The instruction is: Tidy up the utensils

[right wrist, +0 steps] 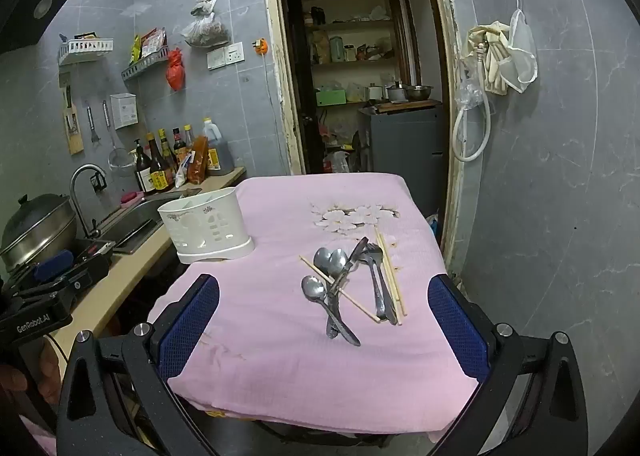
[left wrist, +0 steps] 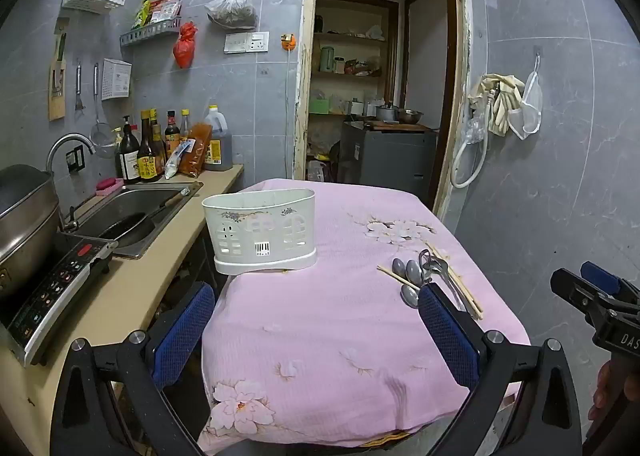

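Observation:
A white utensil holder [left wrist: 260, 230] with cut-out windows stands at the left edge of the pink floral tablecloth [left wrist: 320, 316]; it also shows in the right wrist view [right wrist: 206, 230]. A pile of metal spoons [right wrist: 334, 262], forks [right wrist: 374, 280] and wooden chopsticks [right wrist: 390, 272] lies on the cloth to its right; the pile shows in the left wrist view [left wrist: 428, 276] too. My left gripper [left wrist: 316, 332] is open and empty, above the cloth's near part. My right gripper [right wrist: 324, 332] is open and empty, just short of the pile.
A counter on the left holds a sink [left wrist: 132, 216], an induction cooker [left wrist: 56, 288] with a steel pot [left wrist: 24, 212], and sauce bottles [left wrist: 156, 148]. An open doorway [left wrist: 380, 96] lies behind the table. The grey tiled wall [left wrist: 560, 176] is on the right.

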The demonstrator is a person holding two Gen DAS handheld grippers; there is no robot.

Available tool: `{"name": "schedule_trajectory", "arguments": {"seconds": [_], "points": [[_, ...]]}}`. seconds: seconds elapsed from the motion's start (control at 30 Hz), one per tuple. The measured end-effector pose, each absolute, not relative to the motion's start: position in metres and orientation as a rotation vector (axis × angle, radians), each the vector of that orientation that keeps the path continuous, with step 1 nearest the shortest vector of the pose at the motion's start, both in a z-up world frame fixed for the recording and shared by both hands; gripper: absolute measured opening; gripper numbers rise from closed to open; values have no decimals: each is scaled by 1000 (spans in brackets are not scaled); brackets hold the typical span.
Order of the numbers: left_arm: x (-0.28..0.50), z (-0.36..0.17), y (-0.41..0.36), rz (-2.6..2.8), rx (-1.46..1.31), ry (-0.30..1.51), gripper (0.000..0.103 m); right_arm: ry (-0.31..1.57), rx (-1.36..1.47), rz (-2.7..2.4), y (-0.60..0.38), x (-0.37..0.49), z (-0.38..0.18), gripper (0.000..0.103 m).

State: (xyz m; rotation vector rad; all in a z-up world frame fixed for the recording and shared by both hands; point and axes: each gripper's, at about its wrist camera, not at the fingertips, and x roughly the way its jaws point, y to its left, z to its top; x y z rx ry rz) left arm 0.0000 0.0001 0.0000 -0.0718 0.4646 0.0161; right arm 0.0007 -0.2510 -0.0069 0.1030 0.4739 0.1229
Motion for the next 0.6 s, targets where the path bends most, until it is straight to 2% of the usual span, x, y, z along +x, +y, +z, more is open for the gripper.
{"name": "schedule_trajectory", "arguments": {"seconds": [0.6], "points": [[0, 0, 0, 14, -70, 466, 103, 480, 104, 128, -250, 4, -9, 102]]}}
